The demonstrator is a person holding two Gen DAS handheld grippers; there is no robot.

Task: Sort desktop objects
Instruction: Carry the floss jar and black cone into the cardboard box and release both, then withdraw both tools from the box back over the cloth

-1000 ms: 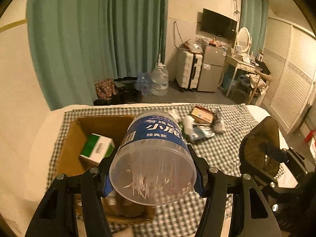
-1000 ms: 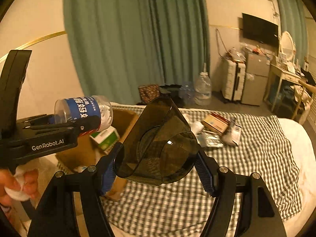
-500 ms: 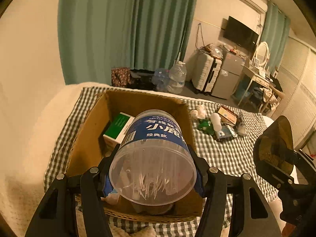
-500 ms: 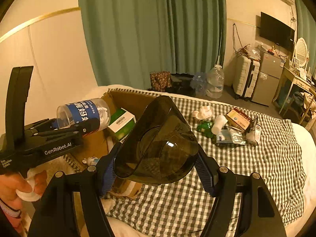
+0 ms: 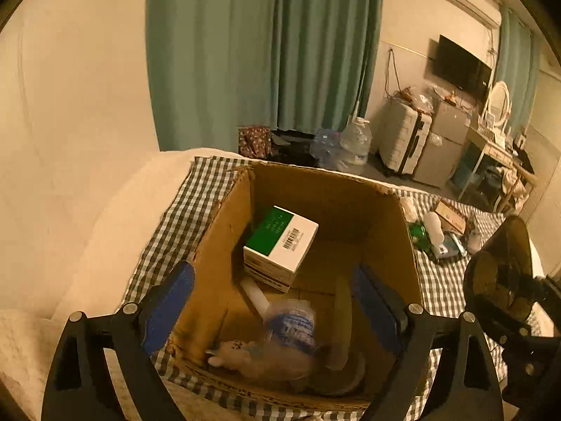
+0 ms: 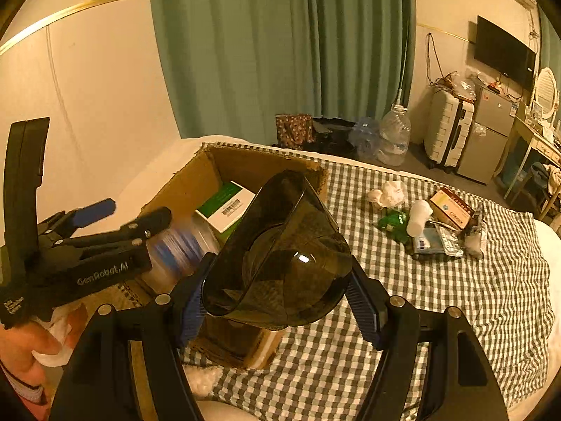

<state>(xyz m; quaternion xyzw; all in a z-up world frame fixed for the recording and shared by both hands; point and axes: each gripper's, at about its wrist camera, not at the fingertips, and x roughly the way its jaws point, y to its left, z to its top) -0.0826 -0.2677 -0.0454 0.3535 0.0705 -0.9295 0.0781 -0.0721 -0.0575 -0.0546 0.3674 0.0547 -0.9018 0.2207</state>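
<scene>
My left gripper (image 5: pixel 271 280) hangs over the open cardboard box (image 5: pixel 333 203), its jaws opening and nothing pressed between the pads. The clear jar with the blue label (image 5: pixel 291 326) is a blur below them, inside the box near its front wall. In the right wrist view the jar (image 6: pixel 178 249) shows blurred just under the left gripper (image 6: pixel 122 215). A green and white carton (image 5: pixel 280 242) lies in the box. My right gripper (image 6: pixel 280 301) is shut on a dark translucent jug (image 6: pixel 280 256), held above the box's right front corner.
The box stands on a checked cloth (image 6: pixel 420 298) over a bed. A pile of small items (image 6: pixel 420 224) lies on the cloth to the right: a green packet, a white bottle, a brown carton, foil packs. A person's hand (image 6: pixel 21 343) grips the left tool.
The left jaws have spread and let go of the jar, which has dropped into the box. Both grippers moved forward and lower, toward the box. The right one still holds the jug.
</scene>
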